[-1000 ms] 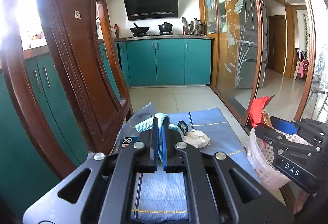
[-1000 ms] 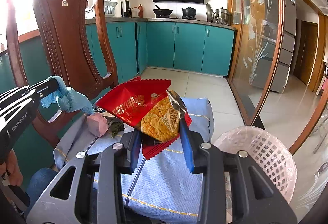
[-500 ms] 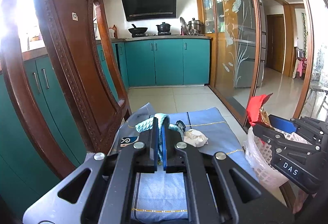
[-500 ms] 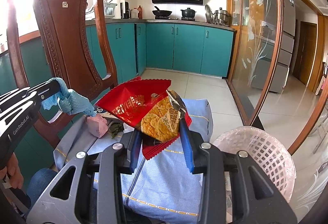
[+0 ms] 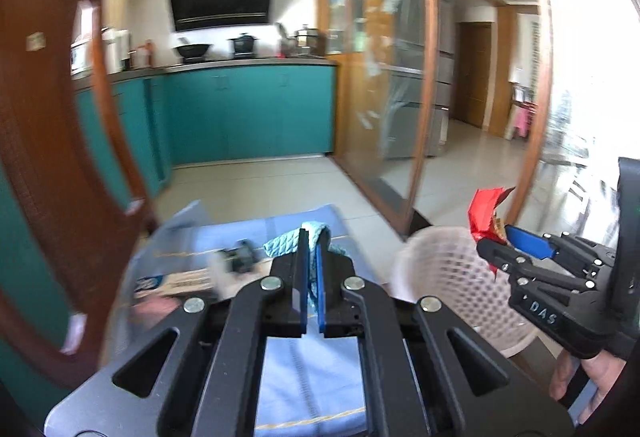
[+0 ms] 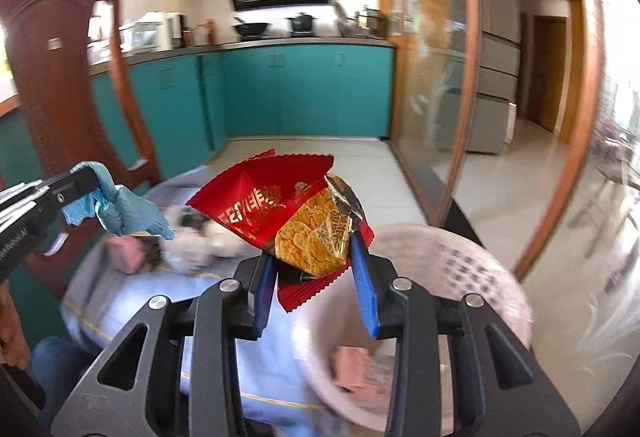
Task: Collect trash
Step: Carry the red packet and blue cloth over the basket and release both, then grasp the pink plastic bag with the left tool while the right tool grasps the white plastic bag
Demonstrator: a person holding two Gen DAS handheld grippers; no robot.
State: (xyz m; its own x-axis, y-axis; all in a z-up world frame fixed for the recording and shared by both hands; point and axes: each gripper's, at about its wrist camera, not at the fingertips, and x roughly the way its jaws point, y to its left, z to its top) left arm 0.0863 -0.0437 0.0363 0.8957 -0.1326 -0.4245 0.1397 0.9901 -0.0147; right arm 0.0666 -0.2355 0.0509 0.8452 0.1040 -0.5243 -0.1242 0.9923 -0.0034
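Observation:
My left gripper [image 5: 309,237] is shut on a crumpled blue tissue [image 5: 286,244], held above the blue tablecloth [image 5: 308,377]; it also shows in the right wrist view [image 6: 120,209]. My right gripper [image 6: 314,257] is shut on a red and gold snack wrapper [image 6: 296,213], held over the near rim of the white mesh trash basket [image 6: 472,269]. In the left wrist view the wrapper [image 5: 486,211] and right gripper [image 5: 504,241] hang over the basket [image 5: 440,269]. A pink scrap [image 6: 352,365] lies inside the basket.
A pink block [image 6: 124,251], a white crumpled wad [image 6: 188,253] and a dark scrap [image 5: 240,257] lie on the tablecloth. A carved wooden chair [image 5: 48,157] stands at the left. A glass sliding door frame [image 5: 428,77] rises behind the basket.
Both grippers have swung right, toward the basket. The basket now lies under the right gripper and close by the left one. Both grips are unchanged.

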